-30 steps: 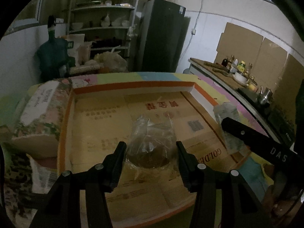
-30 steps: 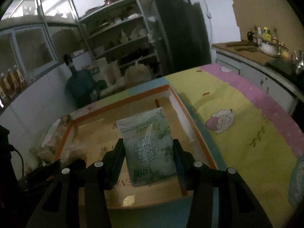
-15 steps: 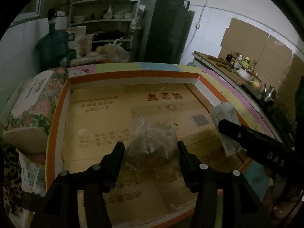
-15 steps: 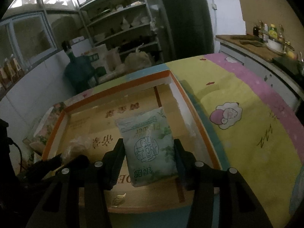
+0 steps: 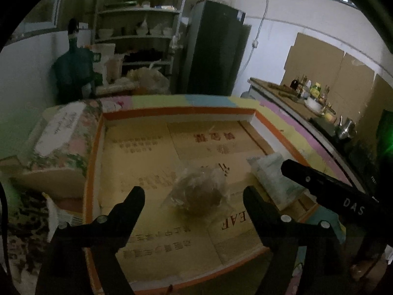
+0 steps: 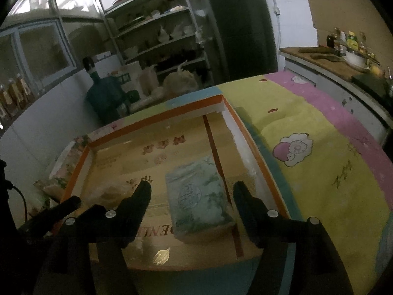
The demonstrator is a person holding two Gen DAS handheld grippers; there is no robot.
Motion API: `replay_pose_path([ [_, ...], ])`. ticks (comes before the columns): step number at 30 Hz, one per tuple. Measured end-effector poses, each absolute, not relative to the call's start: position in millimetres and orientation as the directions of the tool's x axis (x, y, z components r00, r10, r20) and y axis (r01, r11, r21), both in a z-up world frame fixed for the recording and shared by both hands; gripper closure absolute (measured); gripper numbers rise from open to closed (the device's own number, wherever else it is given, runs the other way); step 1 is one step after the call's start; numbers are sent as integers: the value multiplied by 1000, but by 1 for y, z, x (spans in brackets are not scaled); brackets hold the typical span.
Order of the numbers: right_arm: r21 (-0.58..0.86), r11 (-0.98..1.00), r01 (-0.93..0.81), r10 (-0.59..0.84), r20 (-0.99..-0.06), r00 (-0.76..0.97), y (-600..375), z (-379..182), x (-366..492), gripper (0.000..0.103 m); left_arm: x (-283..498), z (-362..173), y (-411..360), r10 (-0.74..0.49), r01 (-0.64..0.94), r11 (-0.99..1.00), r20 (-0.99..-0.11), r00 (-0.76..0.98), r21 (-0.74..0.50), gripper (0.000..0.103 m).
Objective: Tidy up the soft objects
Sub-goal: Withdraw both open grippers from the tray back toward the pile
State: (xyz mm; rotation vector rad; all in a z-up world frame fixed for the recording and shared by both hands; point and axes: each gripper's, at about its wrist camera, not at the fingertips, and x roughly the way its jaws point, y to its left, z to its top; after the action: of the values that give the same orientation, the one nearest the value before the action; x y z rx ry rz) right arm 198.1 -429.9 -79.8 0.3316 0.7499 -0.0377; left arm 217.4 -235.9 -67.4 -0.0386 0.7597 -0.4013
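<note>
Lying free inside the orange-rimmed tray (image 5: pixel 94 147), bag (image 5: pixel 199 194) and tissue pack (image 6: pixel 196 194) sit between wide-spread, empty left gripper (image 5: pixel 194 196) and right gripper (image 6: pixel 191 191).

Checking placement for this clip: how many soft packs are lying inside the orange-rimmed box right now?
2. A clear bag with brown contents lies between the open left gripper fingers; a pale green tissue pack lies to its right, between the open right gripper fingers. Near corners are hidden.

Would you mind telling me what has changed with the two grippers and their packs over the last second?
Both let go. The left gripper opened, leaving the clear bag lying on the cardboard in the tray. The right gripper opened too, and the green tissue pack now lies flat beside it. The floral box outside the tray stayed put.
</note>
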Motion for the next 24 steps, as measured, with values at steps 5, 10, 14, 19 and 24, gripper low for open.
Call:
replay_pose_path([
  [5,304,939,162,80,-648,757,-430,-72,187,32,207,-54,-225,-375,348,922,-611,697,-169,20],
  [10,304,941,148,82,-631,772,-418,-66,177,32,191,-43,-206,-386,366,919,-534,752,-149,12],
  [14,299,945,133,84,-615,784,-404,-60,173,32,179,-40,-190,-369,369,923,-523,769,-108,12],
  [19,305,947,103,100,-585,805,-383,-51,168,32,167,-34,-166,-345,352,932,-522,780,-89,12],
  [24,303,951,65,124,-566,815,-353,-46,164,32,156,-26,-137,-315,310,946,-481,818,-94,12],
])
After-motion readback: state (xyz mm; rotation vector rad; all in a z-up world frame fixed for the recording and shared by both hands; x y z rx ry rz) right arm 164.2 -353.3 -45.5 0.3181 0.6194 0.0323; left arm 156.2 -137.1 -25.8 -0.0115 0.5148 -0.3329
